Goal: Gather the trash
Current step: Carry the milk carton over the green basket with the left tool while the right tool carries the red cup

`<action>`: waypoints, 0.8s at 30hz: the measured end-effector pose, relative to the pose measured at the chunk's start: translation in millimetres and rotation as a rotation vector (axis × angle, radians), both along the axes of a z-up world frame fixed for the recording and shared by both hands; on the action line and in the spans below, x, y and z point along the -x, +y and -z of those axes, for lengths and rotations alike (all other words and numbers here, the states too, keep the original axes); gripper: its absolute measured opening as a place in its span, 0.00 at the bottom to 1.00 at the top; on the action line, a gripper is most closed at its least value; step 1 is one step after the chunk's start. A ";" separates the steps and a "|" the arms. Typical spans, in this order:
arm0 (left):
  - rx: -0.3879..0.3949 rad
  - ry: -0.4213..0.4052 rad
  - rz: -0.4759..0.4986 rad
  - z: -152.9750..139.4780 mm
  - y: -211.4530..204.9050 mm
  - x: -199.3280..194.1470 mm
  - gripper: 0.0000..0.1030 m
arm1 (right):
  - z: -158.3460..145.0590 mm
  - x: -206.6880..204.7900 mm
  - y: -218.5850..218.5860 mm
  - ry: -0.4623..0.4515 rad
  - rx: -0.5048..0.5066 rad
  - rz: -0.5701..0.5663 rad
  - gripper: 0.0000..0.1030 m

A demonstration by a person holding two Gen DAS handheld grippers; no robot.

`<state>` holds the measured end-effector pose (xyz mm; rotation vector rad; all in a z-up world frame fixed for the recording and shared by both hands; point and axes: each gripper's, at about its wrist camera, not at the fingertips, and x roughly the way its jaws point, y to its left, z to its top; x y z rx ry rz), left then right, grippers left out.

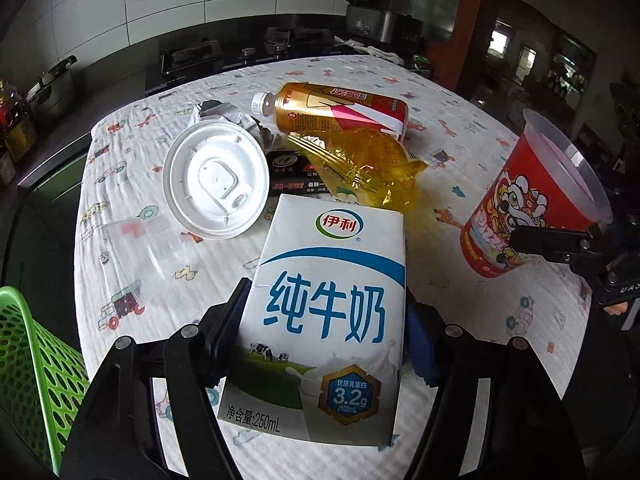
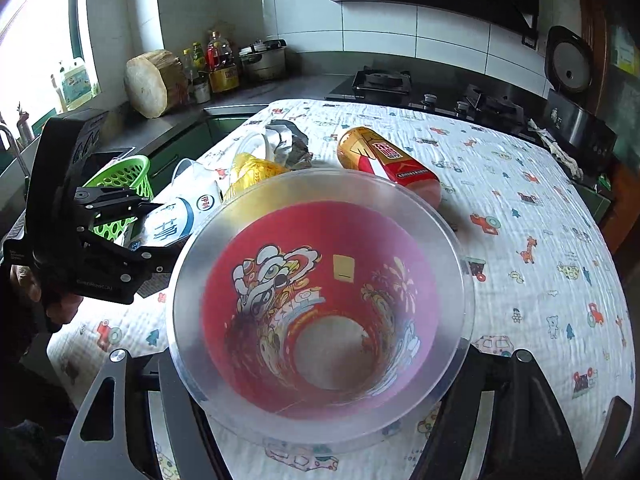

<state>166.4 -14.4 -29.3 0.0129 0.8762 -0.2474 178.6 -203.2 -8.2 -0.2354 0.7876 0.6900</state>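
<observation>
With the white-and-blue cardboard milk carton [image 1: 324, 312] as the landmark, the green perforated plastic basket [image 1: 36, 364] stands off the bench edge to its left, probably where the trash goes. The left gripper [image 1: 326, 344] has its jaws closed on the carton's two side faces, so the carton sits squarely between them, front panel facing the camera and raised off the patterned white cloth on the bench [image 1: 120, 280]; I judge it is gripped this way to carry it to the basket.

Just beyond the carton lie a white round plastic cup lid [image 1: 216, 180], crumpled silver foil [image 1: 224, 114], a small black box [image 1: 296, 178], a yellow crinkled plastic wrapper [image 1: 360, 168] and a gold-and-red plastic bottle on its side [image 1: 340, 110].

To the carton's right, the right gripper [image 2: 320, 364] holds a red printed plastic cup with a clear rim [image 2: 320, 300], jaws closed on its lower wall, mouth tilted toward the camera, empty inside, lifted clear of the cloth.
</observation>
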 end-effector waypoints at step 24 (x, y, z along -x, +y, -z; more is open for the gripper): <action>-0.029 -0.118 -0.542 -39.0 235.6 107.5 0.66 | -24.6 32.8 154.3 -0.028 -0.021 -0.256 0.68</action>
